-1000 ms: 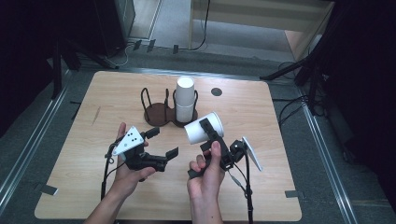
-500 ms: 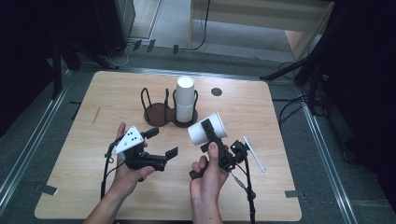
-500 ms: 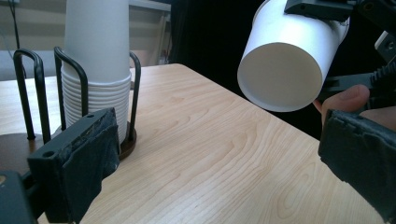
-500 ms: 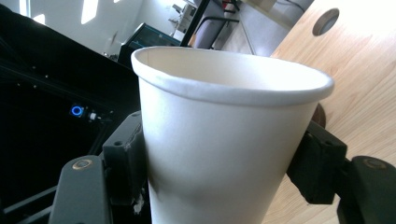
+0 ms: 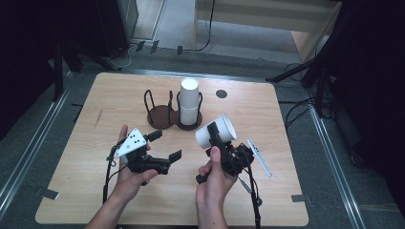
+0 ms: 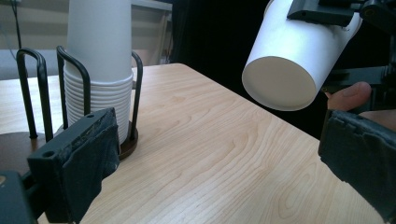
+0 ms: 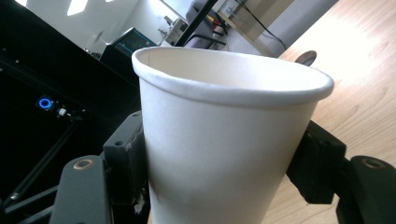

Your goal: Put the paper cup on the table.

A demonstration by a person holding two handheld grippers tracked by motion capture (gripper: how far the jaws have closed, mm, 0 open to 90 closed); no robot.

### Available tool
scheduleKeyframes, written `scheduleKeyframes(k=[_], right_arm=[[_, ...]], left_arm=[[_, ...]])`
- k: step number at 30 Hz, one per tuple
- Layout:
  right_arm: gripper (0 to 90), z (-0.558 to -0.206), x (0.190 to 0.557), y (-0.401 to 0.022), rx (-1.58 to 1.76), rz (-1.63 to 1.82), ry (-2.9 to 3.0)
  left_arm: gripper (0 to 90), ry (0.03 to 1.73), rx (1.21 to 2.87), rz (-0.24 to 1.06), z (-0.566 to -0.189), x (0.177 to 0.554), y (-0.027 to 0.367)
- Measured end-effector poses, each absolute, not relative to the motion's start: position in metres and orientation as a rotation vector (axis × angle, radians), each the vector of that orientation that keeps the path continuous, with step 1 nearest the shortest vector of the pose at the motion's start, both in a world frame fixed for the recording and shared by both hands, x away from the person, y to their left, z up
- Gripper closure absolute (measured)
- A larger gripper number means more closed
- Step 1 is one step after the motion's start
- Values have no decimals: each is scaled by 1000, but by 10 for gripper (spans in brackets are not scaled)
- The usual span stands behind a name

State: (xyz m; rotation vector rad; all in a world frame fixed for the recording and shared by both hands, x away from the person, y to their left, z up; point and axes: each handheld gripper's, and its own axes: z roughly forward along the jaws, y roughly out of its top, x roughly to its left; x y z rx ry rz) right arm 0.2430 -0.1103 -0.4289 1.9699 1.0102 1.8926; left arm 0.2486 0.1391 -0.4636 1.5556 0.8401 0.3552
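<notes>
The right gripper grasps a paper cup, lifted clear of the stack. The left gripper waits released nearby. Next probably comes setting the cup down upright.

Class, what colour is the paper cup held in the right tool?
White paper cup; right gripper view.

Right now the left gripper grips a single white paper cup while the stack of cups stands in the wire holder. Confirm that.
Wrong on one point: the right gripper grips the single white paper cup, its jaws pressed on the cup's sides, as the right gripper view shows. The left gripper is open with nothing between its jaws. The stack of cups does stand in the wire holder.
</notes>
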Motion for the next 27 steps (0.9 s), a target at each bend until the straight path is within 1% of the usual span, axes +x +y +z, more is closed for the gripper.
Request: scheduleKeyframes(k=[27], right_arm=[[305,-426,246,-112,1809,1722,1114]], left_arm=[[0,852,1546,359,-464,250,141]])
